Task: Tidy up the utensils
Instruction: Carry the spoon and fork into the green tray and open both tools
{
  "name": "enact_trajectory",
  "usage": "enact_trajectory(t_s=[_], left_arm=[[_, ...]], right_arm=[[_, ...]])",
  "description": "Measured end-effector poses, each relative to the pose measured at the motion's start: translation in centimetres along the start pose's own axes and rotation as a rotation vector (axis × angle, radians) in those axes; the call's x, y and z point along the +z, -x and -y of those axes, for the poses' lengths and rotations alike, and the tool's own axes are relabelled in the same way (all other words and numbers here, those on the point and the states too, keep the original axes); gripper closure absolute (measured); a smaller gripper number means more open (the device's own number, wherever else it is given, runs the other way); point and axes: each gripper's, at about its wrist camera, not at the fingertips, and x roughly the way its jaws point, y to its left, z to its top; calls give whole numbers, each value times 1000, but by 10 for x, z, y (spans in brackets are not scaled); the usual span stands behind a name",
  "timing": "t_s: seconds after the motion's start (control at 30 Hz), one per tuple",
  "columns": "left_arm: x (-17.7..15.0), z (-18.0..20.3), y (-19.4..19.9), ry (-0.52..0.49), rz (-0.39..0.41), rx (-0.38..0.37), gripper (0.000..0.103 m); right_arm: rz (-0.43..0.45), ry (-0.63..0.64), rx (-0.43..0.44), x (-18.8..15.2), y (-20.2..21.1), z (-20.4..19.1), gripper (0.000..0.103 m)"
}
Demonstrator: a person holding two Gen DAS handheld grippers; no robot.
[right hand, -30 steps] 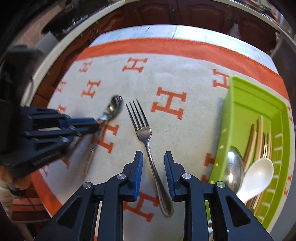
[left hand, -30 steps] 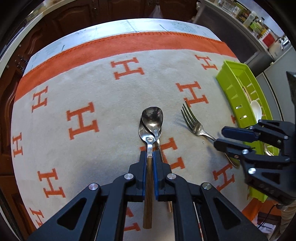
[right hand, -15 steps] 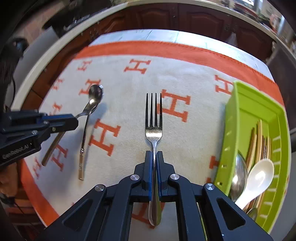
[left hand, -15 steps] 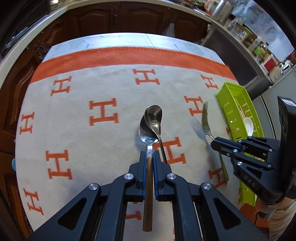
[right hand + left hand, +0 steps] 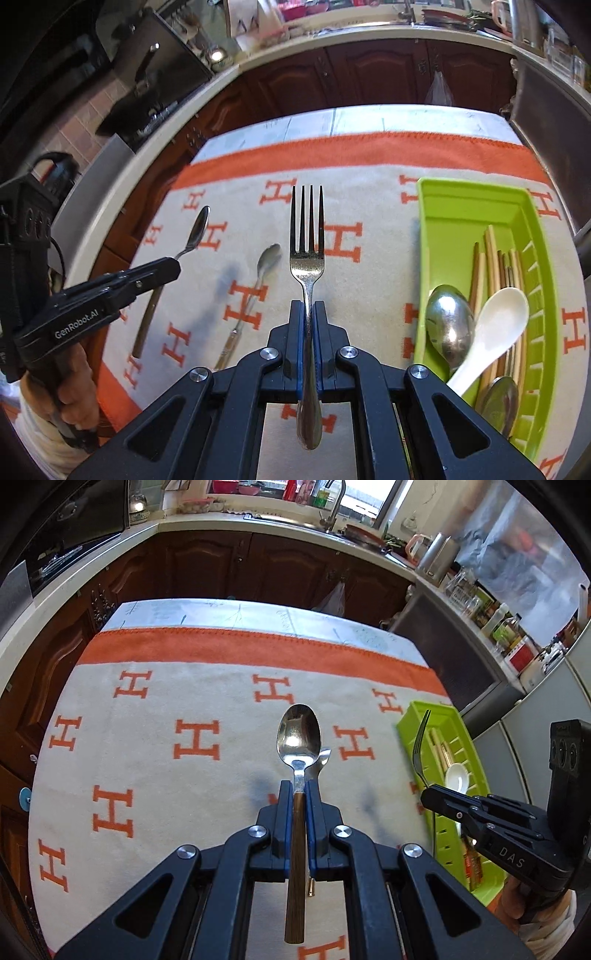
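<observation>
Left tongs clamped tight on a wood-handled spoon, held clear above the tabletop; right tongs pinched shut on a fork, also lifted. Green tray already loaded with chopsticks, a white spoon and metal spoons. Left to do: both held pieces to be dropped in the tray, then one more spoon still lying on the cloth to be picked

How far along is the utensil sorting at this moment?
Done: the green tray already holds a metal spoon, a white spoon and wooden sticks. In hand: the left gripper is shut on a wood-handled spoon, the right gripper on the fork, both lifted off the cloth. Left: one small spoon lies on the cloth.
</observation>
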Motion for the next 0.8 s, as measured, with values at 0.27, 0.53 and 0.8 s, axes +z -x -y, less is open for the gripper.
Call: enact_trajectory(t_s=[0.27, 0.53, 0.8], left_arm=[[1, 45, 18, -43, 13, -80, 99], [-4, 116, 1, -70, -45, -163, 99], [-13, 169, -48, -97, -122, -156, 99]], right_arm=[[38, -96, 27, -3, 43, 27, 99], [28, -175, -86, -21, 80, 87, 99], [-30, -228, -155, -63, 84, 138, 99]])
